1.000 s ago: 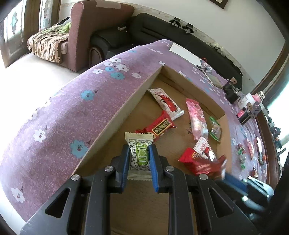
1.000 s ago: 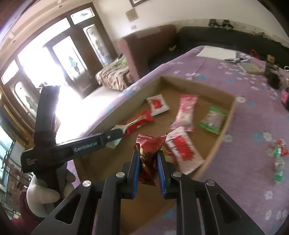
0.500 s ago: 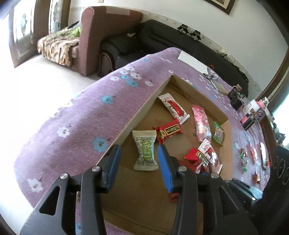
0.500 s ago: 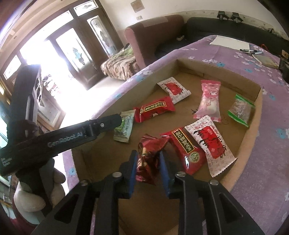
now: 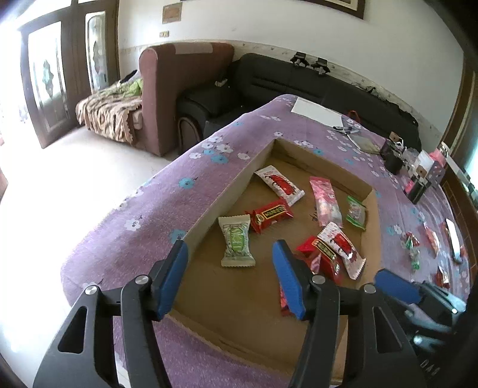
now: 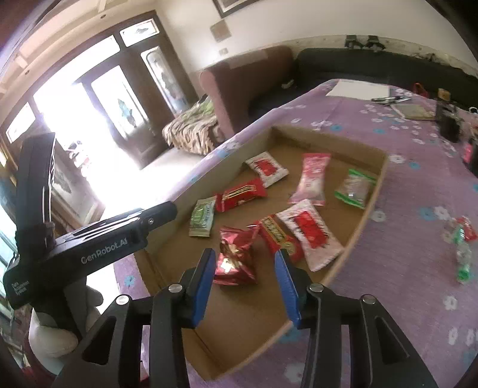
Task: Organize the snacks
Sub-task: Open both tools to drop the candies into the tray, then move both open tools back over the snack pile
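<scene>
both snacks have been let go since a second ago: the green packet [image 5: 237,240] and crinkled red packet [image 6: 236,256] now lie in the cardboard tray [image 5: 227,197]. left gripper [image 5: 229,279] and right gripper [image 6: 244,288] are opening, holding nothing.

This is a home living room. Its landmark is a table under a purple flowered cloth [image 5: 167,206]: beyond its far corner stand a brown armchair [image 5: 179,89] and a long black sofa [image 5: 298,86] against a white wall with a framed picture [image 6: 236,4]. Farther out past the armchair, a seat draped with a patterned throw [image 5: 107,113] sits before dark wooden doors with decorated glass panes [image 6: 125,110].
</scene>
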`<action>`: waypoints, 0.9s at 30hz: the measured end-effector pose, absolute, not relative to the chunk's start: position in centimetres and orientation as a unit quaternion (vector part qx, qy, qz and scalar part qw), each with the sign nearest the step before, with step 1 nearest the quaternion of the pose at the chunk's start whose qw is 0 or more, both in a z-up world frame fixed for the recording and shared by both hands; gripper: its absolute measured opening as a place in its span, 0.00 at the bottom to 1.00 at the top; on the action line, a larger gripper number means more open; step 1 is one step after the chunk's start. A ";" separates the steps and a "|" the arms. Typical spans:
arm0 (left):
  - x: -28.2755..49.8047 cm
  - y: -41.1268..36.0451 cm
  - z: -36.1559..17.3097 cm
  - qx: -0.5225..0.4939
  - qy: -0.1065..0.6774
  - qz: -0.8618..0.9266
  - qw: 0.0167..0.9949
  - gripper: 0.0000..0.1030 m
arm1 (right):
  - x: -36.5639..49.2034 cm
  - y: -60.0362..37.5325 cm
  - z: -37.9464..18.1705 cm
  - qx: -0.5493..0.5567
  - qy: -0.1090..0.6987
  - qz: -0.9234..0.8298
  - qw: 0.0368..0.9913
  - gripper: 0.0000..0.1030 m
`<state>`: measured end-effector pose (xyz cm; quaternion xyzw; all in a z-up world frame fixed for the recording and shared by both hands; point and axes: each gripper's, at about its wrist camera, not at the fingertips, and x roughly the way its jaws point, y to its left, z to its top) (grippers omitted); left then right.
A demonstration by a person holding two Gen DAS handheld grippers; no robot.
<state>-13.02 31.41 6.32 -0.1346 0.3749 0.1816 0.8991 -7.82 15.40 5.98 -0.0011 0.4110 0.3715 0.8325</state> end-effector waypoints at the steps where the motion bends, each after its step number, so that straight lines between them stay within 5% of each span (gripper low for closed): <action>1: -13.1 31.1 6.4 -0.131 0.375 0.181 0.900 0.57 | -7.8 14.9 6.0 0.000 0.409 0.368 0.835 0.43; 27: -11.2 18.0 6.5 -0.085 0.411 0.010 0.908 0.56 | -4.6 -16.1 6.7 0.165 0.369 0.096 0.909 0.49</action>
